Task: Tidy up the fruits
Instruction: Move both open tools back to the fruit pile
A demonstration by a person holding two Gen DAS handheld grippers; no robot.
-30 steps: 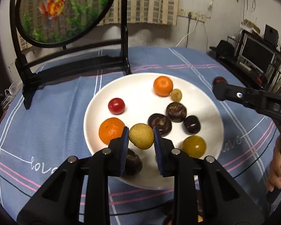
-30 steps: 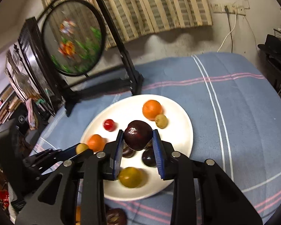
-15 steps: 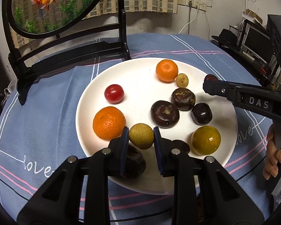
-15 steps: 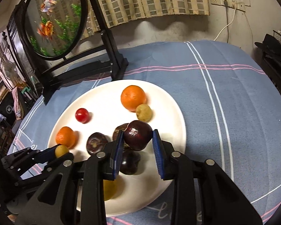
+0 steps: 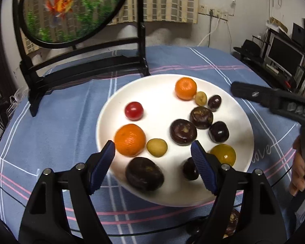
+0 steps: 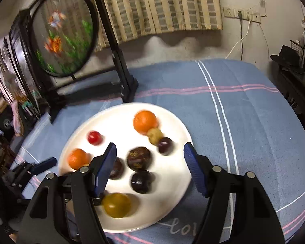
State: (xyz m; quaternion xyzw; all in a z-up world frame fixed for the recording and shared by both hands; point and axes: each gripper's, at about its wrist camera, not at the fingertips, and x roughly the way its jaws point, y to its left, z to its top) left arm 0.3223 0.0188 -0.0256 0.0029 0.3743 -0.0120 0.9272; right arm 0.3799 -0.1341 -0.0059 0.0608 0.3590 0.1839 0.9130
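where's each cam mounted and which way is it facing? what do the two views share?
Left wrist: on the left gripper, facing forward and down at the white plate of fruit; own open fingers show, plus the right gripper and the hand holding it.
Right wrist: on the right gripper, facing the plate from its other side; own open fingers show, left gripper at lower left.
Shared: plate, red tomato, fish screen.

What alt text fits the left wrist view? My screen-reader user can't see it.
The open left gripper hovers empty over a white plate of oranges, dark fruits, yellow-green fruits and a red one on a blue striped tablecloth. The right gripper reaches in from the right.
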